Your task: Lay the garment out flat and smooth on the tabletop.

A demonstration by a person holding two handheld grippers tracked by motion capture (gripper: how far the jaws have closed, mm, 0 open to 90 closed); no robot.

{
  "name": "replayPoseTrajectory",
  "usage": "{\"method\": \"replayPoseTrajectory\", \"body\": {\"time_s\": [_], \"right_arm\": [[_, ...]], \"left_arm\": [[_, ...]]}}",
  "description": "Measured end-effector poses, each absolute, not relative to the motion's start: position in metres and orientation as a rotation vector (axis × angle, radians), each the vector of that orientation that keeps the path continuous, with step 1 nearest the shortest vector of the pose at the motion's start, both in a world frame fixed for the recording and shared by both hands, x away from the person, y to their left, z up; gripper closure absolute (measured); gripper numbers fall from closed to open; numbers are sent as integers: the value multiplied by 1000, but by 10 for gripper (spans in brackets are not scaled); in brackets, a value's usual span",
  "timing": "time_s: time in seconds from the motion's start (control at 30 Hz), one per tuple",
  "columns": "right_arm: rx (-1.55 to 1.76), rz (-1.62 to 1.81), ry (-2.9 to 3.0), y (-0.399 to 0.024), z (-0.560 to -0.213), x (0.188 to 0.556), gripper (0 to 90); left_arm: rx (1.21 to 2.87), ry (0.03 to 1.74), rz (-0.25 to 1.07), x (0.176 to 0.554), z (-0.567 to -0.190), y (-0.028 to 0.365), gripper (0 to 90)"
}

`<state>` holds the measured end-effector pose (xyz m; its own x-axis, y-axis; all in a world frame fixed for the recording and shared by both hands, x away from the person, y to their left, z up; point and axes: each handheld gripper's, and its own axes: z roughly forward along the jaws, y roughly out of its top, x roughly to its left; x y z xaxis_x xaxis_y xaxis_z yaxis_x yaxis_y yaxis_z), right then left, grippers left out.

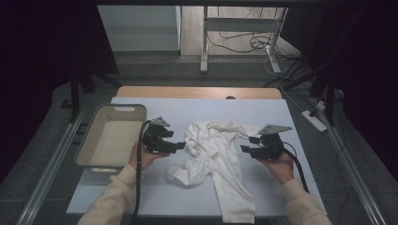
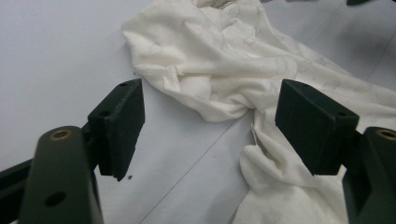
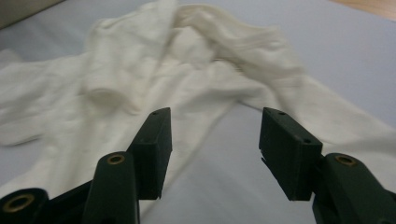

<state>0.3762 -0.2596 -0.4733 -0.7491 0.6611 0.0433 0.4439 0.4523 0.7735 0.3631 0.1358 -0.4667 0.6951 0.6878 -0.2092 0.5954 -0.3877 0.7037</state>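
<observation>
A crumpled white garment [image 1: 217, 152] lies in the middle of the pale mat [image 1: 155, 187]. My left gripper [image 1: 181, 146] sits just left of it, jaws pointing right at the cloth's edge. In the left gripper view the left gripper [image 2: 210, 100] stands open, and the garment [image 2: 219, 51] lies ahead with a fold under the right jaw, not pinched. My right gripper [image 1: 245, 145] hovers at the cloth's right side, pointing left. In the right gripper view the right gripper [image 3: 215, 122] is open with bare mat between its jaws, and the garment [image 3: 154, 70] spreads beyond.
A beige plastic basket [image 1: 117, 108] stands on the table's left, close behind the left hand. A wooden table edge [image 1: 197, 92] runs along the far side. A power strip [image 1: 314, 120] and cables lie on the floor to the right.
</observation>
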Motion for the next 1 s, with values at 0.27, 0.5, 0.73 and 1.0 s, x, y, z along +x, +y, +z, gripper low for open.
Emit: {"method": "replayPoseTrajectory", "body": {"time_s": [0.27,0.5,0.73,1.0], "right_arm": [[737,1244,2575,-207,-474,348,441],[563,1288,2674,-167,-474,321,439],[392,1298,2775,-124,-479,292,448],[259,1202,2893,-88,-499,275,448]], "left_arm": [[2094,977,155,363,-464,136,246],[2092,980,158,364,-463,137,246],[2082,985,161,364,-462,139,246],[2082,981,163,363,-461,140,246]]}}
